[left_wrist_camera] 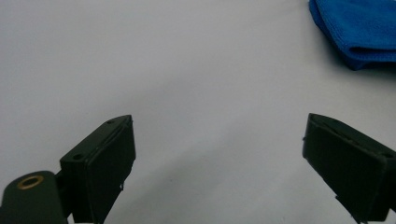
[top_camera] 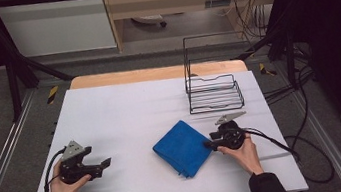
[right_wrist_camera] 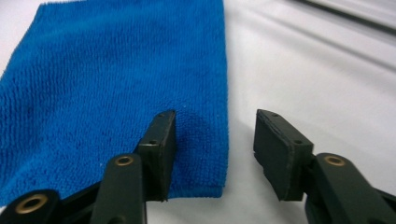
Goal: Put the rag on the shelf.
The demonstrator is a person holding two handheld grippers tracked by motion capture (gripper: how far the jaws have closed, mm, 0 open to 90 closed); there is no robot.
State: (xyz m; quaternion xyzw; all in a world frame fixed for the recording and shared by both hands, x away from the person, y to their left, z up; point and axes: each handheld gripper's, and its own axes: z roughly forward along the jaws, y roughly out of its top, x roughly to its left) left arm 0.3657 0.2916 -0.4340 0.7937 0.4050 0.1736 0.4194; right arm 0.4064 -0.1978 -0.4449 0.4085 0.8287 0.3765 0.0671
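Right gripper [right_wrist_camera: 212, 140] parted astride blue cloth [right_wrist_camera: 116, 88] edge, unclamped

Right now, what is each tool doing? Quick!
Left tool: open, holding nothing.
Right tool: open, straddling the edge of the blue cloth, not gripping it.
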